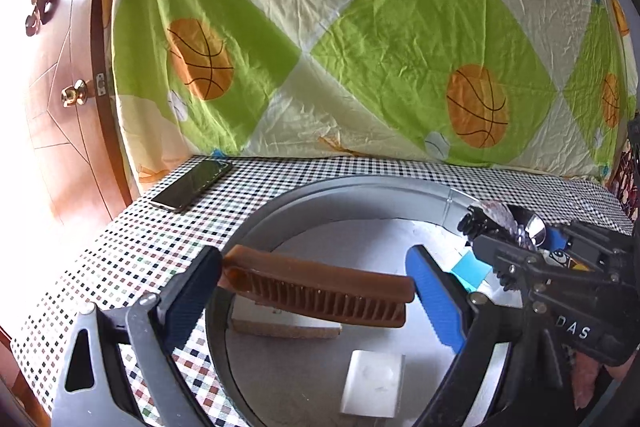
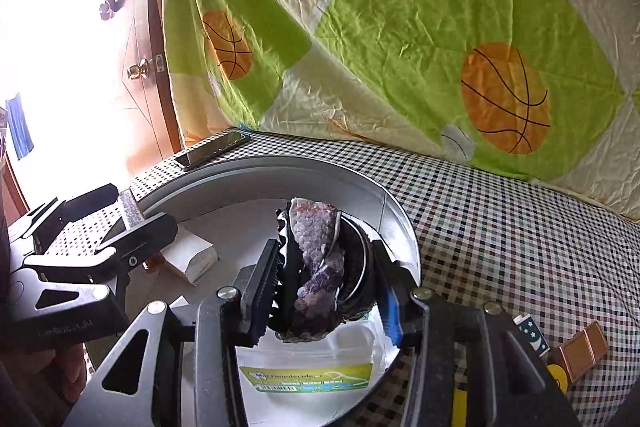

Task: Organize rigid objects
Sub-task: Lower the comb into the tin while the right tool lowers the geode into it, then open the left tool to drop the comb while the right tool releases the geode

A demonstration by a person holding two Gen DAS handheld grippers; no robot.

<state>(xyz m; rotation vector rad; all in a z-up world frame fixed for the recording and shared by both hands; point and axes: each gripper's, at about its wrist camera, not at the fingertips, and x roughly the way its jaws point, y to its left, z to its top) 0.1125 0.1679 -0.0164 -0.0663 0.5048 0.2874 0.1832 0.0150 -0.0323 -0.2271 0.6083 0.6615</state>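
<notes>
My left gripper (image 1: 316, 291) is shut on a brown comb (image 1: 320, 293), held lengthwise between the pads above a round grey tray (image 1: 360, 187). My right gripper (image 2: 328, 283) is shut on a black hair claw clip with a purple patterned top (image 2: 316, 251), also over the tray (image 2: 280, 167). In the left wrist view the right gripper and its clip (image 1: 500, 223) hang over the tray's right rim. In the tray lie a white box (image 1: 374, 383), a thin board (image 1: 286, 327) and a white packet with a green label (image 2: 308, 371).
A black phone (image 1: 192, 185) lies on the checked tablecloth (image 1: 160, 235) at the back left. A basketball-print sheet (image 1: 360, 47) hangs behind the table. A wooden door (image 1: 60, 87) is at left. Small cards and a copper piece (image 2: 576, 347) lie right of the tray.
</notes>
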